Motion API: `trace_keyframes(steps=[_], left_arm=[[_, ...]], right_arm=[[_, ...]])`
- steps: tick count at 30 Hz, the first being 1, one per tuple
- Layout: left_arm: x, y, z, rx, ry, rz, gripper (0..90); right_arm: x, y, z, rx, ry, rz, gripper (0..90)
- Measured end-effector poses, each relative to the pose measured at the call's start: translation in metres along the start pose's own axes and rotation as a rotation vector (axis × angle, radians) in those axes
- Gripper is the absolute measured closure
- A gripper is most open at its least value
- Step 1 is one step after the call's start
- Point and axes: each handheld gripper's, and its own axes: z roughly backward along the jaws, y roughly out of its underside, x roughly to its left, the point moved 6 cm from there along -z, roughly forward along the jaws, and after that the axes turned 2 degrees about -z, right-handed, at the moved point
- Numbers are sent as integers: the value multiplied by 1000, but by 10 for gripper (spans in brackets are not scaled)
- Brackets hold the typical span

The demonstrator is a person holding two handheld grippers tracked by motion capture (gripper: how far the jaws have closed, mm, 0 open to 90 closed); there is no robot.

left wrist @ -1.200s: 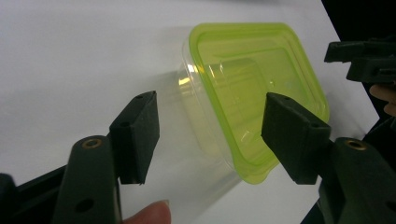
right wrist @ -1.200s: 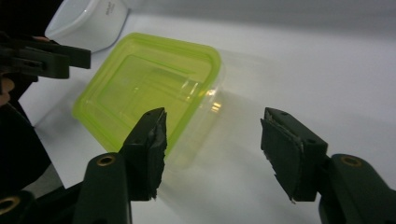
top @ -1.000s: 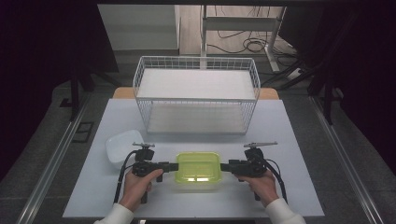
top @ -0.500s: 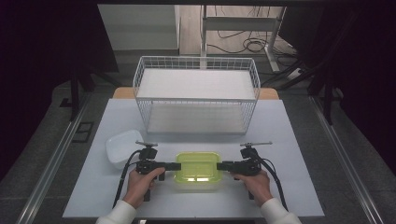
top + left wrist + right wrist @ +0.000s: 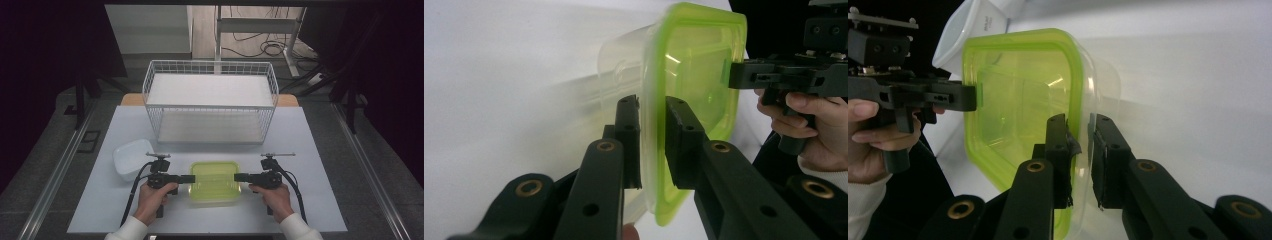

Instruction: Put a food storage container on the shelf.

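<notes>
Both just closing: left claw and right claw pinching green-lidded container rims between; lift evenly, level.

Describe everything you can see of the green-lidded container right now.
The container is a rounded-rectangle tub of clear plastic with a translucent lime-green lid seated on it. It sits upright on the white table, near the front edge, before the wire basket. The left gripper and right gripper have just been closing, each with the lid's rim between its jaws, at opposite ends.
</notes>
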Motion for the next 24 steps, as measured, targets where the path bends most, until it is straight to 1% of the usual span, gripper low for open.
trace_keyframes(steps=[2, 7, 12, 15, 19, 22, 24], left_arm=[[-2, -1, 2, -7, 6, -6, 787], [-10, -2, 8, -38, 3, -36, 788], [-14, -1, 14, -48, -2, -57, 793], [-14, -1, 17, -54, 1, -60, 795], [-17, -1, 20, -59, 0, -71, 795], [-20, -2, 24, -64, -18, -96, 796], [-22, -3, 28, -71, -19, -106, 796]], right_arm=[[3, 0, 3, -6, -4, 11, 789], [13, -4, 11, -32, -3, 67, 787], [22, -5, 16, -46, -8, 119, 784], [26, -5, 17, -52, -23, 140, 781], [31, -6, 19, -55, -23, 162, 781], [33, -6, 19, -61, -13, 181, 782], [37, -7, 20, -64, -11, 195, 781]])
